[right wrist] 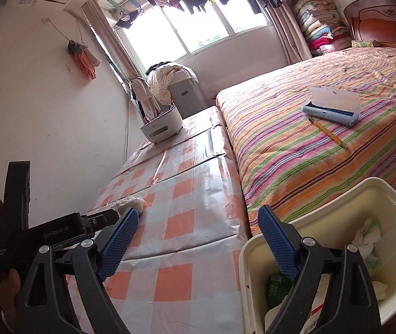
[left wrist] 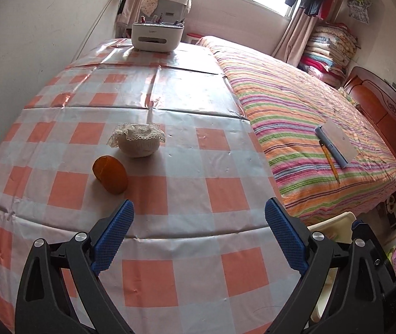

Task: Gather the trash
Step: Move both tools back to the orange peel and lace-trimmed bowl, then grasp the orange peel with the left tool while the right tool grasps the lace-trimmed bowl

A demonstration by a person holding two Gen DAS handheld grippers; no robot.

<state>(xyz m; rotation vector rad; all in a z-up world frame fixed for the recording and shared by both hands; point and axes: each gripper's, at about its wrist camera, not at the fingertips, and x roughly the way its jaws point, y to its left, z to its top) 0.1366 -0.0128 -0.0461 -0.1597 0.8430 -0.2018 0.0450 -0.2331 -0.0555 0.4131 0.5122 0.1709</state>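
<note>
A: Start nearest. Both tools?

B: The left gripper (left wrist: pixel 199 214) has its jaws spread wide with nothing between them, hanging over the near edge of the checked table (left wrist: pixel 187 150). The right gripper (right wrist: pixel 198 224) is wide and empty too, with the cream bin (right wrist: pixel 384 194) just beside it, off the table's near corner. The bin already holds crumpled wrappers.

A: What is left to collect?

B: I see 2 candidates on the table. An orange peel piece (left wrist: pixel 110 174) lies just beyond the left gripper, left of its line. Just behind the peel sits a small lace-trimmed pouch (left wrist: pixel 138 140); whether that is trash I cannot tell.

A: How will the peel handle?

B: Light, I judge, and curved like a shell, waxy outside, so it could skid on the glossy cloth. I would pinch across its thin standing rim, not press down on the dome.

A: Farther on?

B: A white organiser box (left wrist: pixel 157 36) stands at the table's far end.
</note>
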